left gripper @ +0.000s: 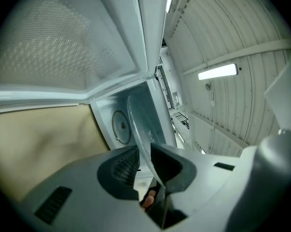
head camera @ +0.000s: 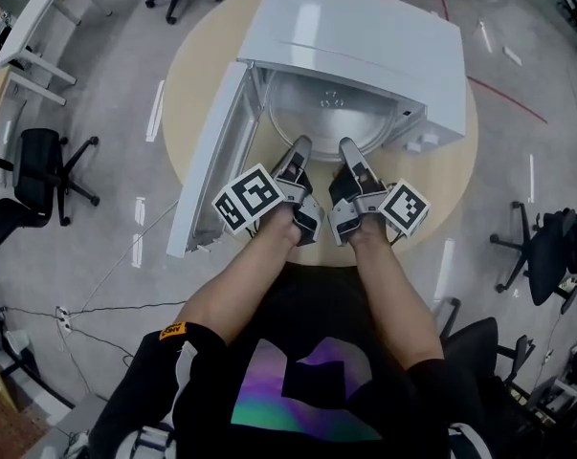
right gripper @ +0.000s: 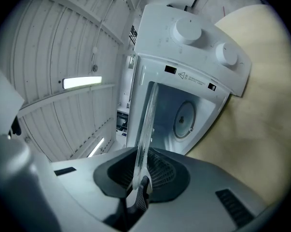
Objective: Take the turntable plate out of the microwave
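Note:
The clear glass turntable plate [head camera: 331, 113] lies half inside the white microwave [head camera: 365, 41], its near rim sticking out of the cavity mouth. My left gripper [head camera: 296, 157] is shut on the plate's near rim on the left, and my right gripper [head camera: 351, 157] is shut on the same rim just to the right. In the left gripper view the plate [left gripper: 139, 127] runs edge-on between the pads of the left gripper [left gripper: 144, 162]. The right gripper view shows the plate [right gripper: 146, 124] edge-on too, pinched by the right gripper [right gripper: 139, 172].
The microwave door [head camera: 207, 161] hangs open at the left, close to my left gripper. The microwave stands on a round beige table [head camera: 197, 75]. Its two knobs [right gripper: 188, 30] are to the right of the cavity. Office chairs [head camera: 39, 170] stand on the floor around the table.

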Motion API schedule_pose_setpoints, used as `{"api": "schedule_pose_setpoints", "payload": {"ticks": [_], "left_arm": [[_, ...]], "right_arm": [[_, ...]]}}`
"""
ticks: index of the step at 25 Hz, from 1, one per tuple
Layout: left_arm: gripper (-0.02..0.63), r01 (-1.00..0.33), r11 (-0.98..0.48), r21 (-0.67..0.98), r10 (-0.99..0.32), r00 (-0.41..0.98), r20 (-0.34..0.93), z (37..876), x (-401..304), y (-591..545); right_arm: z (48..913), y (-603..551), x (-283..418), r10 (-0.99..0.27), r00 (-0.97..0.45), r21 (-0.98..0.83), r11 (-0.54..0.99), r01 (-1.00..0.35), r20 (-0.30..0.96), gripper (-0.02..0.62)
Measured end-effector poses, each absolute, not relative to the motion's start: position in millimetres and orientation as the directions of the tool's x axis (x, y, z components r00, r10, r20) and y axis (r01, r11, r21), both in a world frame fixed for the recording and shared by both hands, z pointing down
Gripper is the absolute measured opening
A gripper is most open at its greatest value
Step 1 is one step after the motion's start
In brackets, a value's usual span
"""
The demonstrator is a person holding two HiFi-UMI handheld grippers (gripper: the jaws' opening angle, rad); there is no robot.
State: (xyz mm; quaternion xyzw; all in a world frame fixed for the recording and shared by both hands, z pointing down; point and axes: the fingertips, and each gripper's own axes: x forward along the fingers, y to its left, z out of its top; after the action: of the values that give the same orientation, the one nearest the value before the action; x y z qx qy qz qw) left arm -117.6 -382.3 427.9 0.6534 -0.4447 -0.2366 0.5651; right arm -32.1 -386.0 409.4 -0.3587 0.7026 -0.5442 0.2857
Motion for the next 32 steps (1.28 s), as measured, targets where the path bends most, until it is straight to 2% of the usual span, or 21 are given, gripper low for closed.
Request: {"api": "schedule_pose_setpoints", "payload": {"ticks": [14, 19, 23, 32], "left_arm": [[0.114, -0.358, 0.101, 0.928, -0.875, 0.412, 0.255, 439.3, -66.3, -257.8], [0.114, -0.373, 0.108, 0.921, -0.870, 0.414, 0.270, 446.9, -46.6, -216.9], [0.114, -0.378, 0.117, 0.919, -0.858, 0.428, 0.285, 457.7, -33.4, -187.1], [0.115, -0.365, 0.152, 0.919, -0.827, 0.462, 0.320, 493.3, -3.3, -147.5]], "right_arm": [[422.9, -271.8, 17.0, -0.734, -0.679, -0.980, 0.158, -0.123, -0.033, 0.057], [437.7, -230.2, 37.9, -0.723, -0.691, -0.981, 0.125, -0.145, 0.010, 0.058], [442.3, -202.2, 48.0, -0.719, -0.695, -0.982, 0.137, -0.127, -0.010, 0.058], [483.7, -160.6, 80.0, -0.724, -0.686, -0.982, 0.065, -0.177, 0.076, 0.059]]}}
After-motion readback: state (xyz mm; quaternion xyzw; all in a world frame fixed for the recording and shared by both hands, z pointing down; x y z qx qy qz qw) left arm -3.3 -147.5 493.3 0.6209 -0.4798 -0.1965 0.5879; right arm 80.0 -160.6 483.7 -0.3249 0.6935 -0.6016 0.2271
